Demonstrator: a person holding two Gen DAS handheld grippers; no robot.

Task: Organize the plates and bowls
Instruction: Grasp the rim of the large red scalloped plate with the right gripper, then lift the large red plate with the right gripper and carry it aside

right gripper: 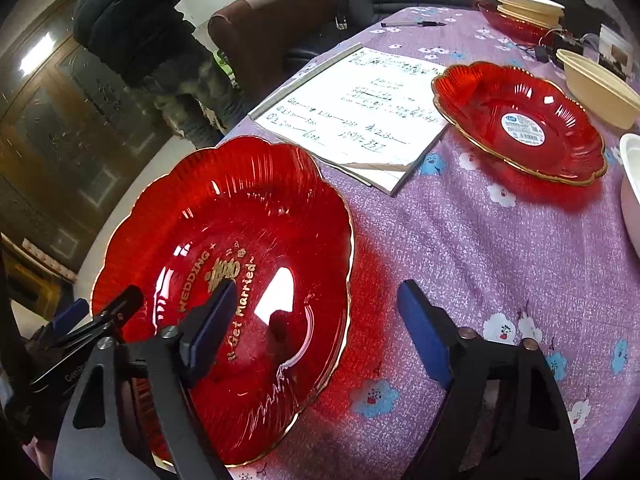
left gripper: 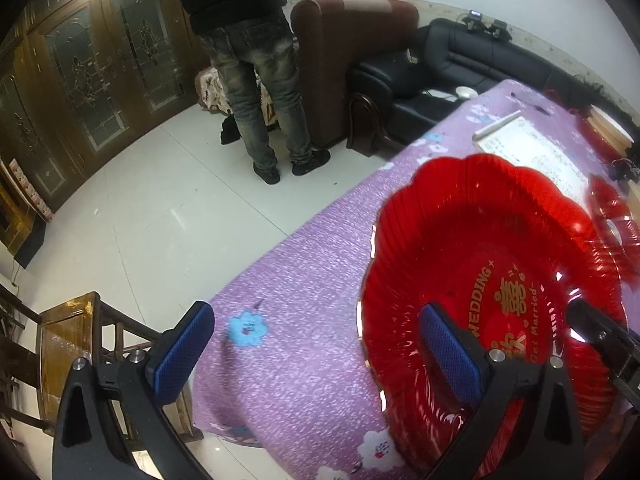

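Lying near the table's (right gripper: 460, 240) left edge, the large red plate (right gripper: 248, 216) is straddled at each rim by spread jaws: the left gripper (left gripper: 316, 356) at its left, the right gripper (right gripper: 316, 328) at its right. Bare cloth is seen between it and the smaller red plate (right gripper: 520, 120)
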